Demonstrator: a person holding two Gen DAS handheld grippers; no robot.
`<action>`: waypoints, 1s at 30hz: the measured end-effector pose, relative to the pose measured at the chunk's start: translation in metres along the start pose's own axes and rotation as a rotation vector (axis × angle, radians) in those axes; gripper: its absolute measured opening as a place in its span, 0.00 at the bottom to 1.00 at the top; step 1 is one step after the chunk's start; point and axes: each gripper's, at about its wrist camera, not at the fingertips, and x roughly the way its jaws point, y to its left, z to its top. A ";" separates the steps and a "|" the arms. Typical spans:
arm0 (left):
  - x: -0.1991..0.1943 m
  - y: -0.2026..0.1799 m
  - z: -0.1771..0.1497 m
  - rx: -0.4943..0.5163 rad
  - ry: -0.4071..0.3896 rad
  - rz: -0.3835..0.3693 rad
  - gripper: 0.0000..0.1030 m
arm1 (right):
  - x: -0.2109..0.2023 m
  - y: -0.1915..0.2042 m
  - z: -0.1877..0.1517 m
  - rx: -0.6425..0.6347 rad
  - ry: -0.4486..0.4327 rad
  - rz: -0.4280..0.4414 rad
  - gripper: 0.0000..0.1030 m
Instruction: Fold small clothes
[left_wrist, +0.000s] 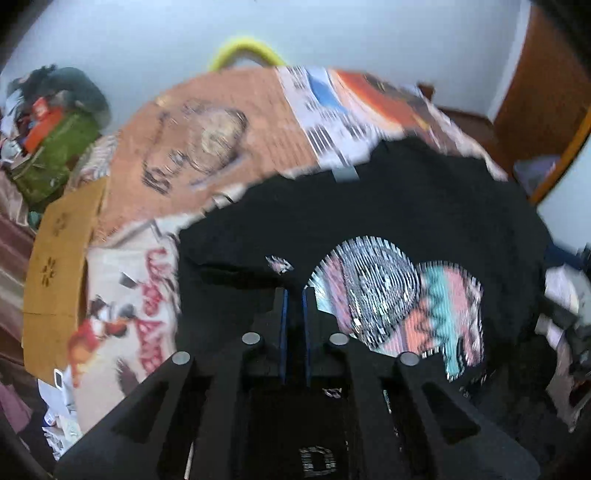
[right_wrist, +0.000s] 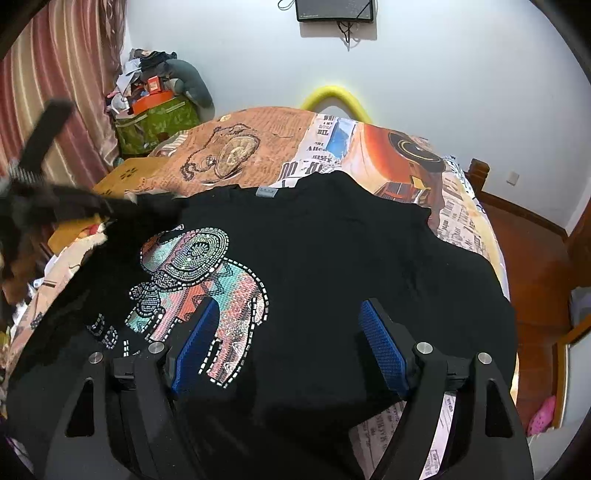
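A black T-shirt (right_wrist: 332, 251) with a beaded elephant print (right_wrist: 199, 273) lies spread on the bed, grey neck label (right_wrist: 266, 192) at the far side. My right gripper (right_wrist: 291, 310) is open above the shirt's near part, blue pads wide apart and empty. My left gripper (left_wrist: 294, 295) has its blue pads nearly together, and black cloth of the shirt (left_wrist: 406, 206) sits around them; that view is blurred. In the right wrist view the left gripper (right_wrist: 122, 205) is at the far left, lifting the shirt's left sleeve edge.
The bed (right_wrist: 258, 144) has a printed orange newspaper-pattern cover. A cardboard box (left_wrist: 55, 280) lies at its left side. A green bag with clutter (right_wrist: 155, 118) stands in the far corner. Wooden floor (right_wrist: 532, 251) lies to the right.
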 end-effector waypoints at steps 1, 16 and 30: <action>0.002 -0.004 -0.003 0.004 0.014 -0.001 0.20 | 0.000 0.000 0.001 0.001 0.001 0.001 0.74; -0.032 0.112 -0.048 -0.169 -0.084 0.171 0.73 | 0.036 0.074 0.042 -0.115 0.029 0.076 0.74; 0.041 0.129 -0.084 -0.247 0.004 0.079 0.75 | 0.169 0.177 0.069 -0.322 0.211 0.063 0.73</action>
